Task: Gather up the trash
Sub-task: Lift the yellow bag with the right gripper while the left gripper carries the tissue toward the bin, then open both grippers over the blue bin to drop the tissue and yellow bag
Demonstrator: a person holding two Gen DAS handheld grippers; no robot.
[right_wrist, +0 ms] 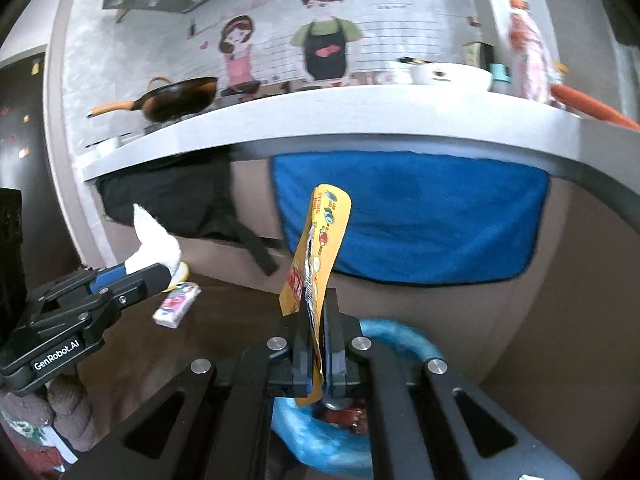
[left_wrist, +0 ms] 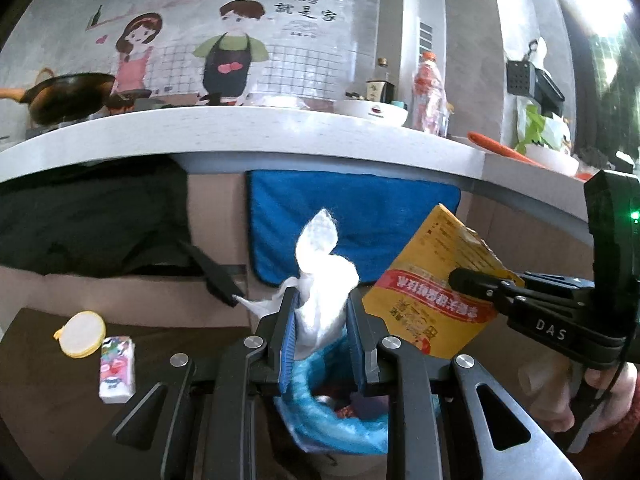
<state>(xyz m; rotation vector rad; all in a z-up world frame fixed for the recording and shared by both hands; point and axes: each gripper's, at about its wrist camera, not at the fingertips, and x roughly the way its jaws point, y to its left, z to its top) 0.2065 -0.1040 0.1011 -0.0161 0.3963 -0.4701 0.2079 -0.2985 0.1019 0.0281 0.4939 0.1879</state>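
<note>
Left gripper (left_wrist: 322,320) clenches a white tissue (left_wrist: 324,276) at frame centre; right gripper (right_wrist: 318,344) pinches a yellow packet (right_wrist: 320,248) above the blue-lined bin (right_wrist: 396,332).

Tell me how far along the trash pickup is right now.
Done: some trash already lies in the blue-lined bin. In hand: the left gripper clamps a crumpled white tissue, and the right gripper clamps a yellow packet, both above the bin. Left: a small printed pack and a yellow lid remain on the dark surface.
</note>
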